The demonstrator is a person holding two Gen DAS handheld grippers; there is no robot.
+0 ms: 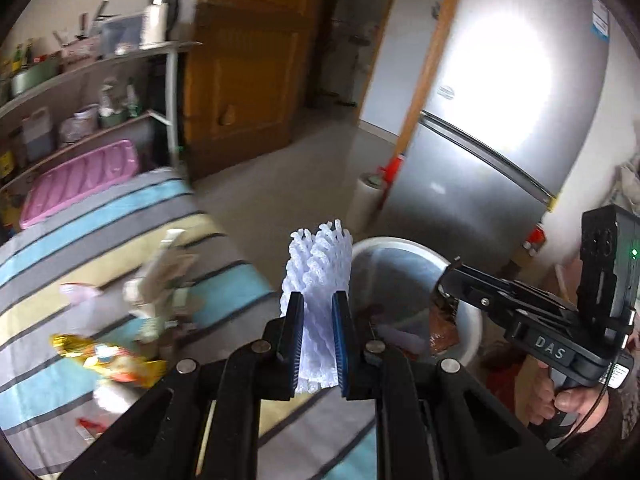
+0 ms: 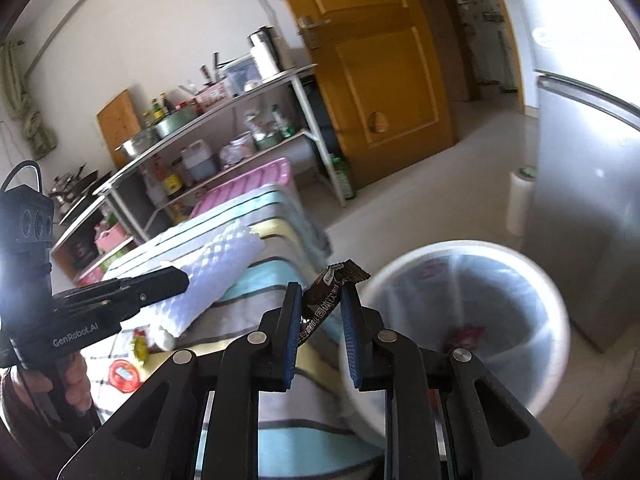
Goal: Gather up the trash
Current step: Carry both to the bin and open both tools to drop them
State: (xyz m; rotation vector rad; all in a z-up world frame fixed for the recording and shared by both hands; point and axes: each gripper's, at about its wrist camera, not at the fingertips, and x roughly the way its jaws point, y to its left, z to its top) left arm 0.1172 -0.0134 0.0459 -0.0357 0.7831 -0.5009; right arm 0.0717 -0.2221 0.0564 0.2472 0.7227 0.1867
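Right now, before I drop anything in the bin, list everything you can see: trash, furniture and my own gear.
foam net sleeve: one, white, clamped in the left hand-held gripper
snack wrapper: one, dark brown, clamped in the right hand-held gripper
trash bin: one, white with clear liner, on the floor beside the table, some trash inside
striped tablecloth: one, blue, grey and yellow, covering the table
gold wrapper: one, on the cloth
other litter: several pale, blurred pieces on the cloth
red-and-white lid: one, on the cloth
fridge: one, silver, behind the bin
door: one, orange wood
shelf rack: one, metal, crowded with kitchenware
left hand-held gripper: shut
right hand-held gripper: shut
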